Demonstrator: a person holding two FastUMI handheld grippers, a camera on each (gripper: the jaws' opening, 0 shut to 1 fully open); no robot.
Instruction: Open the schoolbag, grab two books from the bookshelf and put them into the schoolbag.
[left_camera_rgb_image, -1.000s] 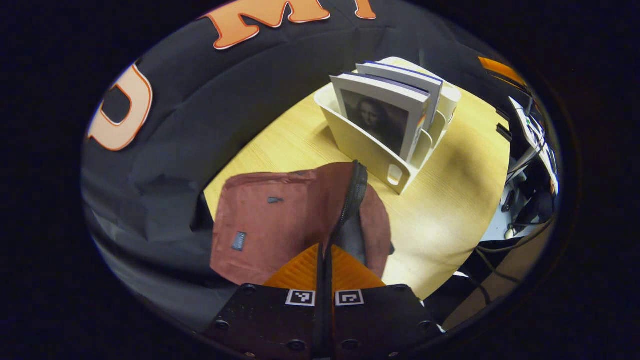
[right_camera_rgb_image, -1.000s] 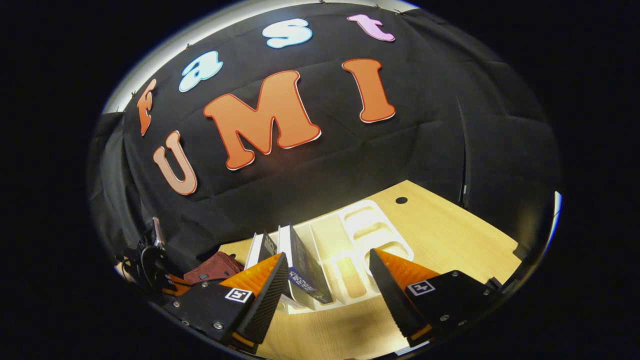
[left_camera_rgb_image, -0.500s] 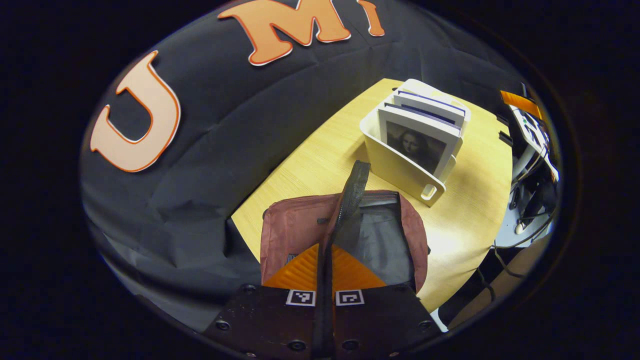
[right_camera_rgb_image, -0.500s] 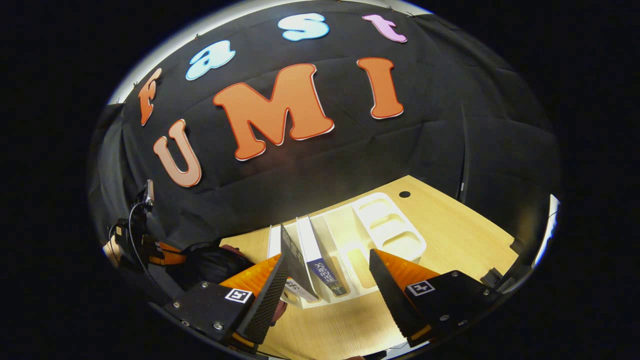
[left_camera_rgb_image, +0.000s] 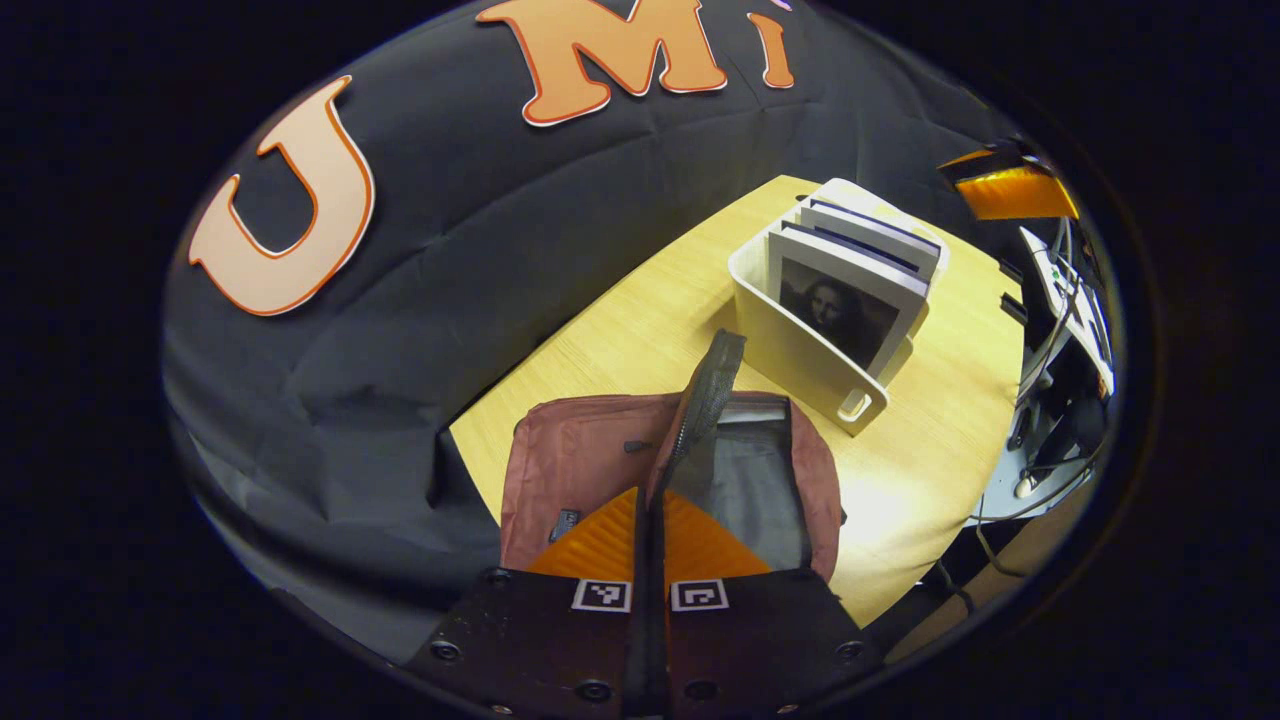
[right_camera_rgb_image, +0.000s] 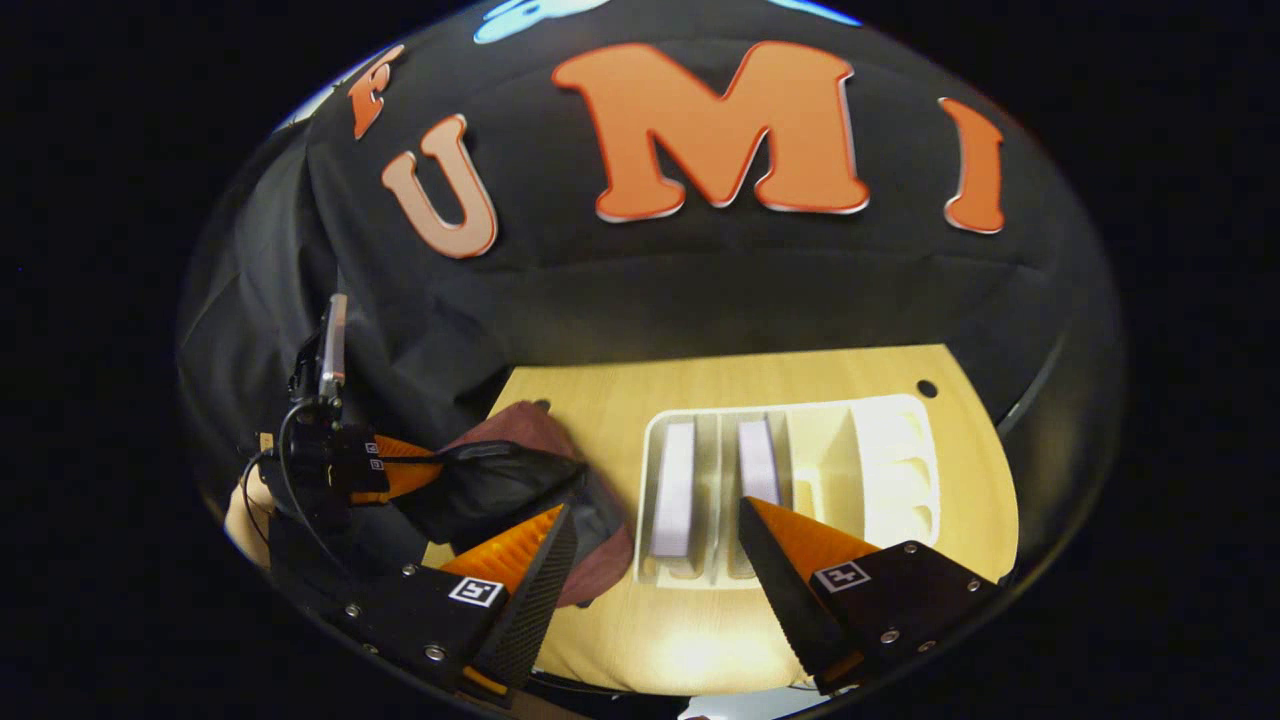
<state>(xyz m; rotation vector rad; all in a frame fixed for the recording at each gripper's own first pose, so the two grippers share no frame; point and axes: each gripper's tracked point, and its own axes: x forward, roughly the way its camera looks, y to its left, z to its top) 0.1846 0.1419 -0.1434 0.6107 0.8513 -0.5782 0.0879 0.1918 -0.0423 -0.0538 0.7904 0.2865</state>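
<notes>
In the left gripper view, the left gripper (left_camera_rgb_image: 650, 520) at the bottom centre has its orange fingers pinched together on the schoolbag's black zipper edge (left_camera_rgb_image: 700, 400), which it holds lifted. The maroon schoolbag (left_camera_rgb_image: 585, 465) lies just above the fingers on the wooden table (left_camera_rgb_image: 620, 330), its mouth open on a dark grey lining. The white bookshelf (left_camera_rgb_image: 800, 350) stands at upper right with two books (left_camera_rgb_image: 845, 300) upright in it (the front cover is a portrait). In the right gripper view, the right gripper (right_camera_rgb_image: 655, 560) at the bottom is spread wide and holds nothing, above the bookshelf's near end, the two books showing between its fingers.
</notes>
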